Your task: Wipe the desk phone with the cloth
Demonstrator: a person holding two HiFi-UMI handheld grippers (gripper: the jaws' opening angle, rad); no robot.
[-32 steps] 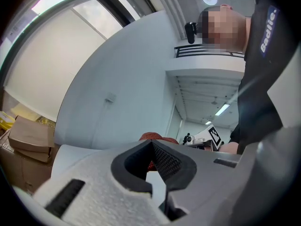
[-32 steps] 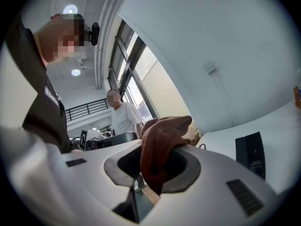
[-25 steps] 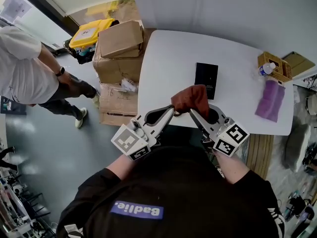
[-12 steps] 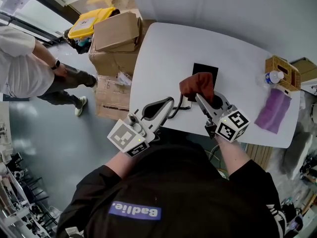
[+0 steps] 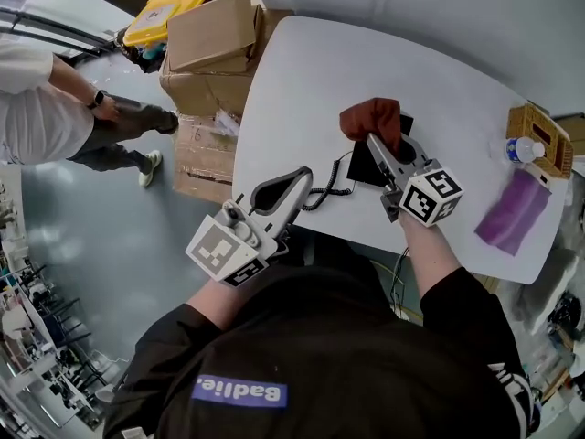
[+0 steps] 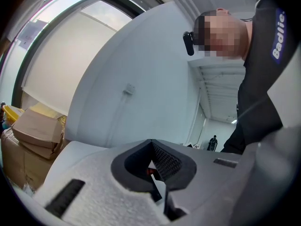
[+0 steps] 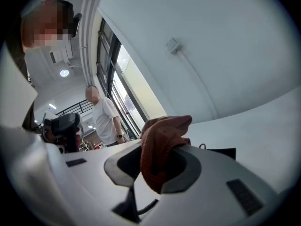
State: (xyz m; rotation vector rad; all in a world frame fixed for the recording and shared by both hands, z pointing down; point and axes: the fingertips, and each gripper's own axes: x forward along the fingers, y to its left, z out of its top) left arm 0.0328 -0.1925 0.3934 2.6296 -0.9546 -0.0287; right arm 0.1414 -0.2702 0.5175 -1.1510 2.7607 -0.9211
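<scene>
While the desk phone lies just under the right gripper tips, wiping looks barely begun. That gripper pinches the rust-red cloth over the phone's far end. Left gripper, jaws together & empty, sits beside the coiled cord. Most of the phone prob. left.

From the head we look steeply down on the table. Cameras on the left gripper and right gripper sit close behind their jaws, facing the wall. We see the cloth in both head and right views.
</scene>
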